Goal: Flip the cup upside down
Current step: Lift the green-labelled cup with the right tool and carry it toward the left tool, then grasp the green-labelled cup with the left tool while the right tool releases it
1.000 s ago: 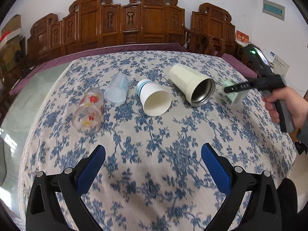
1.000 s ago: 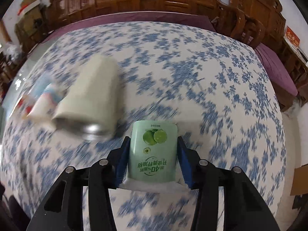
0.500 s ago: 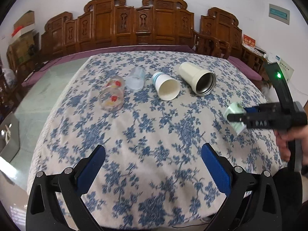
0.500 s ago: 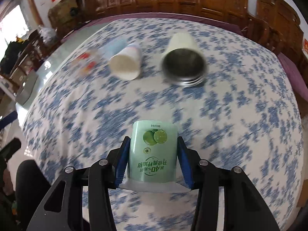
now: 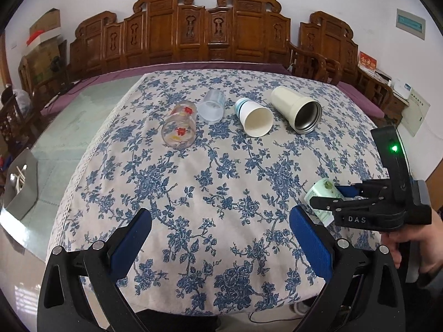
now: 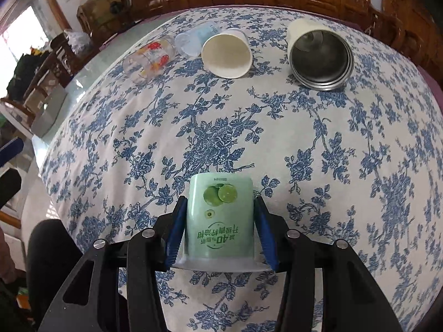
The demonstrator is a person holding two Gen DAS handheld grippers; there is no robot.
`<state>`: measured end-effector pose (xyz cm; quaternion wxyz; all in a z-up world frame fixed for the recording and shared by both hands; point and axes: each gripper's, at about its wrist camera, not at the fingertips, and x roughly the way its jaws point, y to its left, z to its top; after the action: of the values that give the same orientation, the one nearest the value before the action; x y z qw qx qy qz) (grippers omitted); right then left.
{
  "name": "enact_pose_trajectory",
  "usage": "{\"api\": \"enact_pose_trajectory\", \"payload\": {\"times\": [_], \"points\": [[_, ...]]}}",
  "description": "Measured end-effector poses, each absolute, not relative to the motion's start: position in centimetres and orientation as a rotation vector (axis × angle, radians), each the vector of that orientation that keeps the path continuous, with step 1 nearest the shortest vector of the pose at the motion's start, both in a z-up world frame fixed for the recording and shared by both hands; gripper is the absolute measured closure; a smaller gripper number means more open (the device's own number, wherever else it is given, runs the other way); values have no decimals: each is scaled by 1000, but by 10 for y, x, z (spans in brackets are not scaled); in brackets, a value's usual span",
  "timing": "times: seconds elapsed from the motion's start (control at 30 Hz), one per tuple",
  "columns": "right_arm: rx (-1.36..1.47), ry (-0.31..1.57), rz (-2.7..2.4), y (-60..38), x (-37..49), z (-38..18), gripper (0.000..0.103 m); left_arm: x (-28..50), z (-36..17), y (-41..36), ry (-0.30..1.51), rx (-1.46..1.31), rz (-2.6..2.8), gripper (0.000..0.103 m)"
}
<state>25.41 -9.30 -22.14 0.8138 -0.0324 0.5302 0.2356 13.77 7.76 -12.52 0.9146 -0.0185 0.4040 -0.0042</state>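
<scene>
My right gripper (image 6: 220,231) is shut on a green lime-printed cup (image 6: 220,218), held over the near right part of the flowered tablecloth (image 6: 221,138); it also shows in the left wrist view (image 5: 322,196). The cup's closed base points away from the camera, its rim toward the gripper. My left gripper (image 5: 220,238) is open and empty above the near table edge. Several cups lie on their sides at the far end: a cream steel-lined tumbler (image 5: 297,109), a white paper cup (image 5: 253,117), a clear plastic cup (image 5: 211,105) and a flowered glass (image 5: 180,128).
Carved wooden chairs (image 5: 210,30) line the far side of the table. A bare glass tabletop (image 5: 69,127) lies left of the cloth, with a grey box (image 5: 18,185) at its left edge. A hand (image 5: 409,238) holds the right gripper at the right.
Both grippers have pulled back toward the near edge of the table. The right gripper has carried the green cup away from the tumbler and swung to face the row of cups.
</scene>
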Motion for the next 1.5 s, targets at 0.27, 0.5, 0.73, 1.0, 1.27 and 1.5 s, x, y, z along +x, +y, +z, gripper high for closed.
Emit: {"api": "enact_pose_trajectory", "payload": {"times": [0.27, 0.5, 0.73, 1.0, 1.27, 1.5], "points": [[-13, 959, 483, -127, 234, -185, 39, 150, -120, 67, 843, -70, -30, 8], [-18, 758, 390, -170, 192, -162, 36, 169, -117, 38, 864, -86, -55, 12], [-21, 675, 334, -197, 176, -157, 34, 194, -130, 0, 946, -107, -72, 23], [-23, 682, 318, -214, 180, -179, 33, 225, -172, -18, 1106, -251, -82, 37], [4, 684, 310, -220, 182, -181, 33, 239, -199, -28, 1205, -375, -84, 41], [-2, 680, 314, -219, 181, -180, 33, 250, -208, -38, 1255, -366, -70, 41]]}}
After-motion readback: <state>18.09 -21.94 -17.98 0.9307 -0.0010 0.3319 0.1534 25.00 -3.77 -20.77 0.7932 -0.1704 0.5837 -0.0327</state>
